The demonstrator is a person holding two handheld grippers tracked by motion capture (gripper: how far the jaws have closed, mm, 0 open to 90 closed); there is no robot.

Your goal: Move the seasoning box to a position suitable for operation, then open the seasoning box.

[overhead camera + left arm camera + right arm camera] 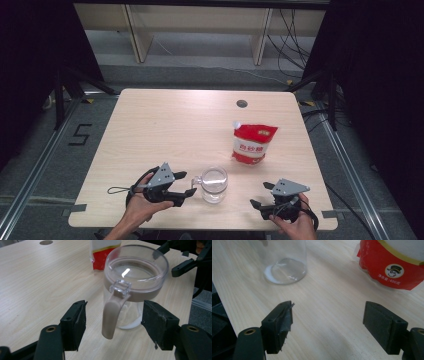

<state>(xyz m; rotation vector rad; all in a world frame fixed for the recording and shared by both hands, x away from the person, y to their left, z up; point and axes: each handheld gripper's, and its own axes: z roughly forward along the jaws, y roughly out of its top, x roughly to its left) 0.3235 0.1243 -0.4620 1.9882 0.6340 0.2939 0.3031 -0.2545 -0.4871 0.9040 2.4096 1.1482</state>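
Pale wood-grain tabletop (165,125) with rounded corners and a small round dark grommet hole (242,104) near the middle of its far edge. Left gripper (187,183), black, two-jawed, with a grey three-cornered plate on top, held in the person's left hand (141,206) near the front edge, left of centre; jaws spread wide, one on either side of the jar's handle, gripping nothing; in the left gripper view the gripper (113,323) has its pads (75,323) clear of the handle on both sides. Clear glass jar (214,184) with a taupe plastic collar, transparent flip lid and taupe handle (198,179): stands upright close to the front edge, about mid-width, long axis vertical, mouth up, lid shut; the handle points left toward the left gripper and, in the left gripper view, hangs down the near side of the jar (135,285) between the jaws; a thin white residue lies round the jar's base (284,271). Red-and-white soft plastic pouch (253,142) with printed lettering and a white corner spout: lies on the right half of the tabletop, beyond and right of the jar, well apart from it, spout end toward the far edge. Right gripper (261,196), same make, held in the person's right hand (295,225) at the front edge toward the right corner, jaws wide apart and empty, aimed left toward the jar; the right gripper view shows the gripper (328,321) above bare tabletop.
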